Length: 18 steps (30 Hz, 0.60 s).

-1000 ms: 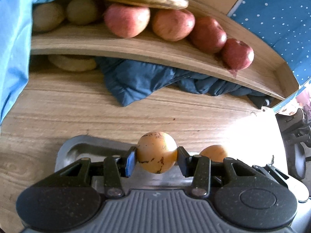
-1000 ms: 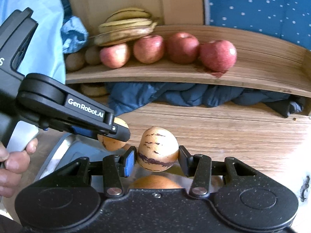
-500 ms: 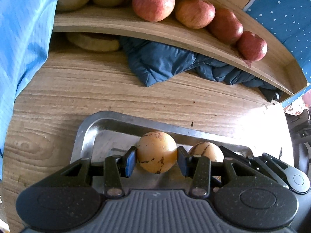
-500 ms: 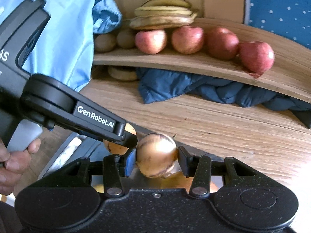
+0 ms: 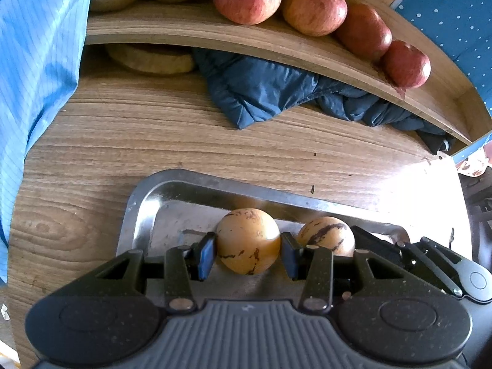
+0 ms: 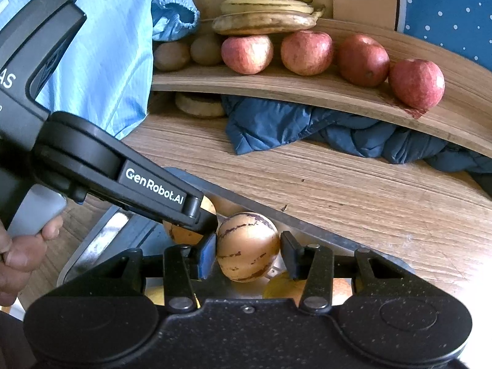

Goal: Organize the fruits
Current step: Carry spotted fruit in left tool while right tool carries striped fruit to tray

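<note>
My left gripper (image 5: 248, 246) is shut on a round orange fruit (image 5: 247, 236) with faint dark streaks, just above a steel tray (image 5: 172, 190). Right beside it is a striped orange fruit (image 5: 326, 235), with a black finger (image 5: 381, 246) of the right gripper at its side. In the right wrist view my right gripper (image 6: 247, 250) is shut on that striped fruit (image 6: 247, 243) over the tray's rim (image 6: 295, 220). The left gripper (image 6: 190, 224) reaches in from the left, its fruit (image 6: 181, 235) mostly hidden. More orange fruit (image 6: 286, 287) lies in the tray below.
A curved wooden shelf (image 6: 307, 89) at the back carries red apples (image 6: 247, 50), kiwis (image 6: 172, 57) and bananas (image 6: 264, 20). A dark blue jacket (image 6: 292, 126) lies under it on the wooden table (image 5: 123, 135). Blue fabric (image 5: 33, 61) hangs left; a hand (image 6: 21, 249) holds the left gripper.
Both grippers, each still gripping its fruit, have come over the tray, which now shows much more of its far rim. The right gripper shifted and rolled, bringing its fruit beside the left one.
</note>
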Motion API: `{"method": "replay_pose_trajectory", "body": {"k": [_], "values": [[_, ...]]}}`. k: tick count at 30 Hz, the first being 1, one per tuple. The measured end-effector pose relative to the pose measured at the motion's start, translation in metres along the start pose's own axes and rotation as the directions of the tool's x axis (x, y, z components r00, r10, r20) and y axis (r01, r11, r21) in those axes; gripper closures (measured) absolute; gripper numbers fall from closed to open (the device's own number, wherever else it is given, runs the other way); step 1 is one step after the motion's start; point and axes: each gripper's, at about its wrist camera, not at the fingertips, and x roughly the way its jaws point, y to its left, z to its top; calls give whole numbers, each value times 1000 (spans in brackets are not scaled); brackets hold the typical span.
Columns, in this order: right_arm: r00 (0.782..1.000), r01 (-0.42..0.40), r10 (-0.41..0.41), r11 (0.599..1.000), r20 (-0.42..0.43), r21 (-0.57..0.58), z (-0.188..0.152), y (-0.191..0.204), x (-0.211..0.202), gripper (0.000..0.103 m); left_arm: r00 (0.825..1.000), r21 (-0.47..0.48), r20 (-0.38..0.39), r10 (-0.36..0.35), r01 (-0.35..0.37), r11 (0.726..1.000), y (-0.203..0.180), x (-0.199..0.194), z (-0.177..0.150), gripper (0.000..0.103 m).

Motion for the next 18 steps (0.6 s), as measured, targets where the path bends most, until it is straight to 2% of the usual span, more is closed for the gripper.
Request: {"method": "replay_pose_trajectory", "body": {"k": [13,18], "values": [[1000,7,-7,1000,1,-2,-1,1,-1,56,1000,-12,5,17,-17,1000,0,-4,-3,53],[1000,28,-28,1000,3,5,-1,0,-5,50,999,-16,31,33,-32,999,0,-11,-2,39]]}}
